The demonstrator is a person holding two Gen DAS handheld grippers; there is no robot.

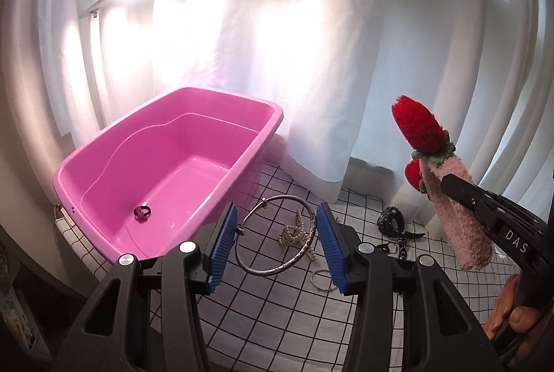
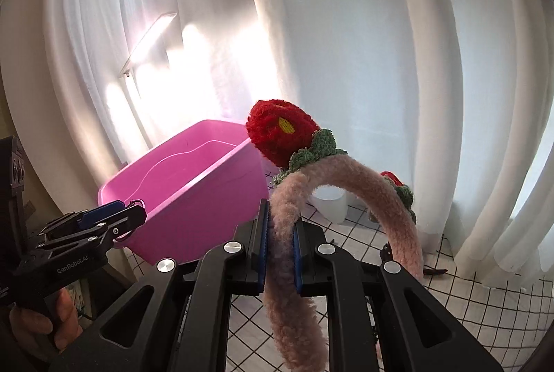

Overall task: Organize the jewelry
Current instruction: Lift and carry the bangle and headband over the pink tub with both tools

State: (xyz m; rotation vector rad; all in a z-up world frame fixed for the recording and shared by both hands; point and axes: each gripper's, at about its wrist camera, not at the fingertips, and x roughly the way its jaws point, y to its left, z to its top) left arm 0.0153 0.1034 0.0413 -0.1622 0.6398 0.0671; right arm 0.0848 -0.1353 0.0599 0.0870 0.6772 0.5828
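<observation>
My left gripper point(image 1: 275, 242) holds a silver bangle point(image 1: 277, 235) between its blue pads, above the checked cloth, just right of the pink bin point(image 1: 166, 171). A purple ring point(image 1: 142, 212) lies in the bin. My right gripper point(image 2: 279, 242) is shut on a fuzzy pink headband point(image 2: 346, 178) with red knitted strawberries point(image 2: 280, 131), held up in the air; it shows at the right of the left wrist view point(image 1: 460, 216). The pink bin point(image 2: 194, 188) is to its left.
On the checked cloth point(image 1: 277, 320) lie a pearl hair claw point(image 1: 294, 233), a small silver ring point(image 1: 320, 280) and a black studded strap point(image 1: 393, 221). White curtains point(image 1: 311, 60) hang behind the table. The table's left edge is beside the bin.
</observation>
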